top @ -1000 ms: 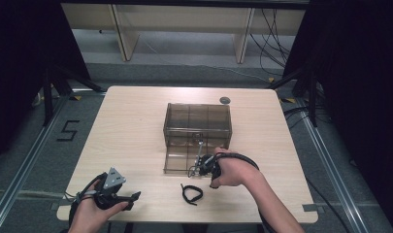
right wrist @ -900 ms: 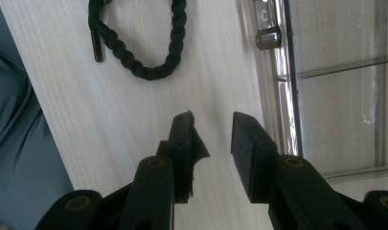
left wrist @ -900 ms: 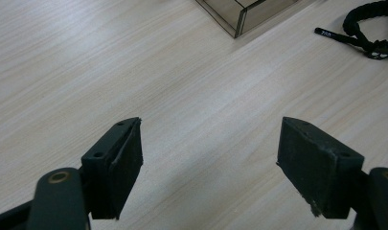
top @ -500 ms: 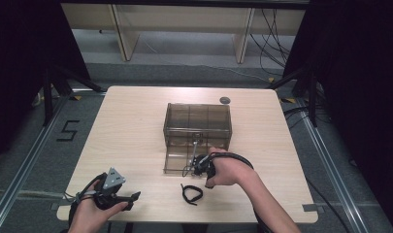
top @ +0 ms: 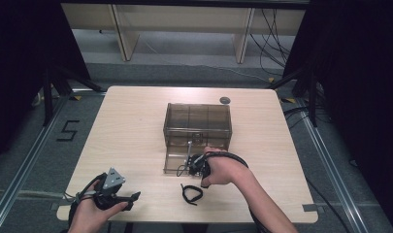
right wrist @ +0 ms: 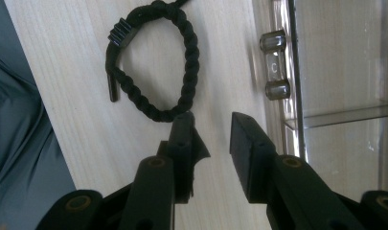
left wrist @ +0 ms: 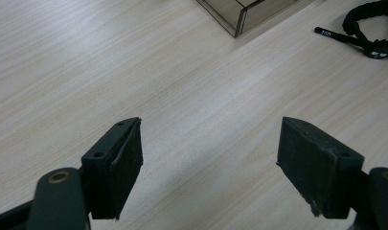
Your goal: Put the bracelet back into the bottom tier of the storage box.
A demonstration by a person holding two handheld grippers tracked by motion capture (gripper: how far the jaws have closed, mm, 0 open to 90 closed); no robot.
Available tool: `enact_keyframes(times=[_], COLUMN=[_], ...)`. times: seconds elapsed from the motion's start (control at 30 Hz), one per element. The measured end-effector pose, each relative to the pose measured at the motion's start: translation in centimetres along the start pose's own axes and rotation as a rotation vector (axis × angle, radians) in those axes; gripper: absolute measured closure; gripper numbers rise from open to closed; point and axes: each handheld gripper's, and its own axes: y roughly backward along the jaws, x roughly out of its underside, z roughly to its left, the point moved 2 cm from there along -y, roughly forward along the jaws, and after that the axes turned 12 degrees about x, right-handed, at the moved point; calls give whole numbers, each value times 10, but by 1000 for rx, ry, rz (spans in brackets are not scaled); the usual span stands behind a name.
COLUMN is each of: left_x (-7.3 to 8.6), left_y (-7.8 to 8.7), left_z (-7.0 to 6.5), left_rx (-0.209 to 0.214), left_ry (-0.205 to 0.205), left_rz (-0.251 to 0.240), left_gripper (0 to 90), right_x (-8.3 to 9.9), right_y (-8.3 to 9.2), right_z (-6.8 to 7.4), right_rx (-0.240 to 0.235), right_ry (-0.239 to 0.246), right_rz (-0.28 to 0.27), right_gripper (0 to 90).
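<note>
We judged the right gripper (right wrist: 208, 127), fingers slightly parted and empty, nearer the black braided cord bracelet (right wrist: 153, 62) lying just beyond them, upper left of the right gripper view.

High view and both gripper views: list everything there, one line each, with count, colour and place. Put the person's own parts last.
Table: one, light wood, centre of the floor.
Box: one, clear smoky brown, mid-table, its front flap lying open on the table.
Braided bracelet: one, black, on the table just in front of the flap.
Small round object: one, dark grey, far edge of the table.
Left gripper: one, black, jaws wide apart, near-left corner.
Right gripper: one, black, jaws a little apart, at the flap's edge.
</note>
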Motion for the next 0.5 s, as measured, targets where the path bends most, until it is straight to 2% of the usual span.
enact_keyframes(times=[0.03,0.1,0.13,0.23,0.27,0.3,0.33,0.43,0.47,0.5], left_x=[0,0,0,0,0,0,0,0,0,0], left_y=[0,0,0,0,0,0,0,0,0,0], left_z=[0,0,0,0,0,0,0,0,0,0], left_rx=[0,-1,2,2,1,1,1,2,2,3], left_ry=[0,1,1,1,1,1,1,1,1,1], left_rz=[0,-1,0,0,0,0,0,0,0,0], left_gripper=[234,234,234,234,234,234,234,234,234,234], right_x=[-1,-3,-3,-4,-6,-6,-7,-8,-9,-10], right_y=[-1,-4,-1,-1,-2,-1,-1,-1,-3,-4], right_z=[0,-2,2,2,-2,0,2,1,4,3], right_rx=[-6,-16,-9,-7,0,-11,-15,-6,-39,-37], right_ry=[-5,38,-20,-13,38,7,-9,10,-26,-10], right_rz=[-6,-54,-2,-7,-29,-2,-3,-12,-15,-25], right_gripper=[709,709,709,709,709,709,709,709,709,708])
